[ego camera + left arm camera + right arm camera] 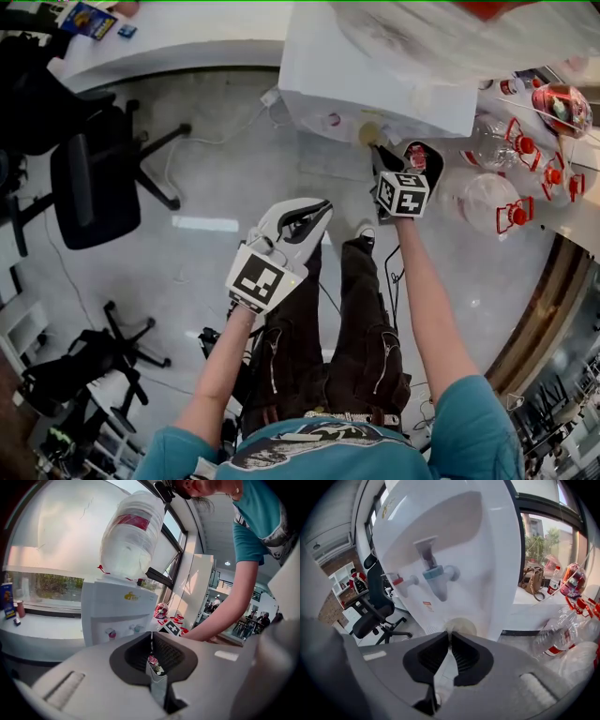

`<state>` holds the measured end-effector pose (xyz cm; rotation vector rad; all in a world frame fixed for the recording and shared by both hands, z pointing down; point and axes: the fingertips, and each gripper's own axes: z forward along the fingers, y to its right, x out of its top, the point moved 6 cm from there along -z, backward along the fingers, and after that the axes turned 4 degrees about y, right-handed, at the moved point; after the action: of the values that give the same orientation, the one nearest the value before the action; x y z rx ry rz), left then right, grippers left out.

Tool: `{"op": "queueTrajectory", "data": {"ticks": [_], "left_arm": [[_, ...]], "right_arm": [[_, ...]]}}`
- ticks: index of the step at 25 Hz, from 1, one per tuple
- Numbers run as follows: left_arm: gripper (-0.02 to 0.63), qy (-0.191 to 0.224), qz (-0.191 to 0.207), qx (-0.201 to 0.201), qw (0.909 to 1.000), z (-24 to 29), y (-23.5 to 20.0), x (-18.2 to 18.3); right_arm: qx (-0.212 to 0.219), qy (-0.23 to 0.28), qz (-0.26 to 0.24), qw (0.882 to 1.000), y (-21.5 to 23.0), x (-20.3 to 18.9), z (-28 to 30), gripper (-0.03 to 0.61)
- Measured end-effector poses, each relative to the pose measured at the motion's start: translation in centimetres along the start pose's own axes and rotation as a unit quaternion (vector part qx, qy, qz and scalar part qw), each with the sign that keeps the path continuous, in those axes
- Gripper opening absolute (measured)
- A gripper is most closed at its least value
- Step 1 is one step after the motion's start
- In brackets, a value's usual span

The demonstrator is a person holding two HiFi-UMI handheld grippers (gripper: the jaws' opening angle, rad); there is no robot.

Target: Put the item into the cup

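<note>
A paper cup (372, 133) sits below the taps of the white water dispenser (375, 75). My right gripper (386, 157) is shut on the cup's wall. In the right gripper view the cup's pale mouth (459, 626) shows just past the closed jaws of the right gripper (450, 637), under the blue tap (438, 576). My left gripper (314, 214) hangs lower and to the left, away from the dispenser, over the floor. In its own view the left gripper (151, 641) is shut on a small silver sachet (155, 670) with red print.
A big water bottle (131, 531) stands upside down on the dispenser. Several empty water bottles (492, 202) lie to the right. A black office chair (89, 178) stands left on the floor. A white counter (169, 33) runs along the back. The person's legs (347, 328) are below.
</note>
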<state>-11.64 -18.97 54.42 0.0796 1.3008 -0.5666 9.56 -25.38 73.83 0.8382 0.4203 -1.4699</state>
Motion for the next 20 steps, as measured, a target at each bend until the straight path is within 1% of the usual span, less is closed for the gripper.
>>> {"op": "queueTrajectory", "data": {"ticks": [3,7,11,15,20], "left_arm": [[0.025,0.0,0.0,-0.001,1.0,0.0,0.0,-0.2],[0.023,-0.004,-0.008,0.001,1.0,0.0,0.0,-0.7],[0.023,-0.01,-0.006,-0.003,0.9999,-0.3,0.1,-1.0],[0.023,-0.016,-0.01,-0.003,0.9998,-0.4,0.1,-1.4],[0.023,-0.01,-0.007,-0.006,0.9999,-0.4,0.2,-1.0]], "right_arm": [[0.0,-0.005,0.014,1.0,0.4,-0.1,1.0,0.026],[-0.002,-0.016,0.014,1.0,0.7,-0.3,2.1,0.026],[-0.004,-0.019,0.012,1.0,1.0,-0.1,2.6,0.031],[0.001,-0.021,0.018,1.0,0.9,0.1,2.7,0.077],[0.007,-0.022,0.02,1.0,0.6,0.0,2.2,0.094]]}}
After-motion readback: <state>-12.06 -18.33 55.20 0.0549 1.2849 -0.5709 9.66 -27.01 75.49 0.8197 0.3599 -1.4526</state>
